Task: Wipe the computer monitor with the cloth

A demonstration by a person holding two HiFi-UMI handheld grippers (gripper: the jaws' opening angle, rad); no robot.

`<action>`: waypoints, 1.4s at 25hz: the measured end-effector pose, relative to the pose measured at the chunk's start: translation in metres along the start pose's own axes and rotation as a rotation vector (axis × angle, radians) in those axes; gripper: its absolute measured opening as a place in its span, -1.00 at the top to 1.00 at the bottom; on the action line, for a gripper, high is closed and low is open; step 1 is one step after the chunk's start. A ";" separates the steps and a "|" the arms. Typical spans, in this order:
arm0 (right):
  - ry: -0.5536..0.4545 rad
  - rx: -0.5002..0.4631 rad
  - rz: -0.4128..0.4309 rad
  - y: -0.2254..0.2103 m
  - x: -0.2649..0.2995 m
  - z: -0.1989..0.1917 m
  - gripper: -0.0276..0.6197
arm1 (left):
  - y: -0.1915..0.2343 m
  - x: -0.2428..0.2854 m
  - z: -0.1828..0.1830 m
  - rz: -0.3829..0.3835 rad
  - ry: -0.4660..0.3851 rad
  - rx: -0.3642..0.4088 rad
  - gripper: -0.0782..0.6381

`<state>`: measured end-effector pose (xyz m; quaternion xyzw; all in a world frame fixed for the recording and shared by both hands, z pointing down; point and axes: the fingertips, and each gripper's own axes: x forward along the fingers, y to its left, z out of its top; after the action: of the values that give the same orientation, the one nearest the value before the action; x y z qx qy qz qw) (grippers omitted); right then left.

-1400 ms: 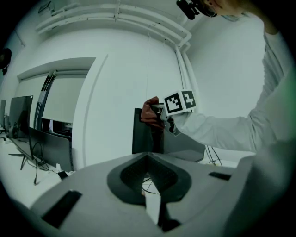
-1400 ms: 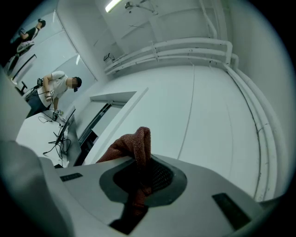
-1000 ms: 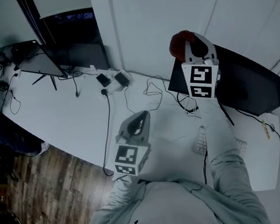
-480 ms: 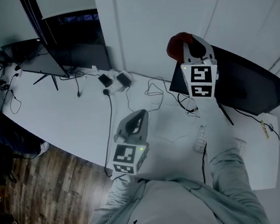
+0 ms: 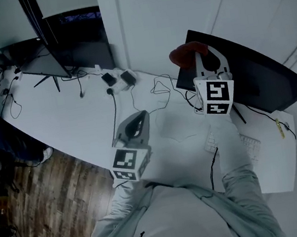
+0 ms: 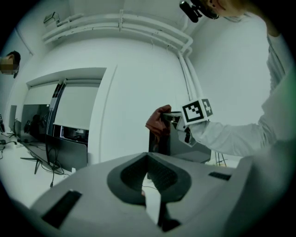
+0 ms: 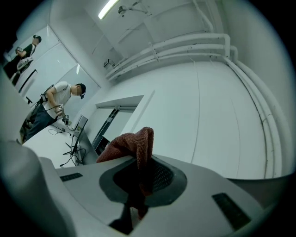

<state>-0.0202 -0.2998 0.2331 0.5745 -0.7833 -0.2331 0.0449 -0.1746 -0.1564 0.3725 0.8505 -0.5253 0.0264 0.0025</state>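
cloth [image 5: 182, 56] is up at the near top corner of the black monitor [image 5: 259, 79], a red-brown wad clenched in the right gripper [image 5: 201, 56]. in the right gripper view the jaws are pinched hard on a fold of it, with the rest bunched above them. from the left gripper view it sits right against the monitor's edge, though i can't tell if it is actually pressing on the screen or only level with it.

the left gripper [image 5: 140, 119] hangs low over the white desk [image 5: 71, 121], well apart from the monitor, jaws closed together with nothing between them.

to my eye this is the start of a wiping pass, or the turn at the end of one: the cloth is at a corner with the whole dark panel stretching away to the right. the next move wants the wad laid flat on the glass and drawn along it with light, even pressure, keeping the hard jaw tips off the screen. the monitor stands on a thin stand among cables [image 5: 159, 94], so a heavy push could rock it.
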 end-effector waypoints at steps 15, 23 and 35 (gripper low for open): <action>0.145 0.083 0.051 0.010 -0.146 -0.080 0.80 | -0.054 0.016 -0.018 -0.108 0.011 0.003 0.73; 0.289 0.219 -0.001 0.010 -0.224 -0.142 0.80 | -0.079 0.015 -0.045 -0.138 0.054 -0.008 0.73; 0.351 0.312 -0.058 0.009 -0.289 -0.176 0.81 | -0.105 0.006 -0.081 -0.168 0.137 -0.022 0.73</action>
<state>0.1287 -0.0867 0.4496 0.6284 -0.7733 -0.0070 0.0844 -0.0815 -0.1125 0.4565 0.8876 -0.4512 0.0783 0.0498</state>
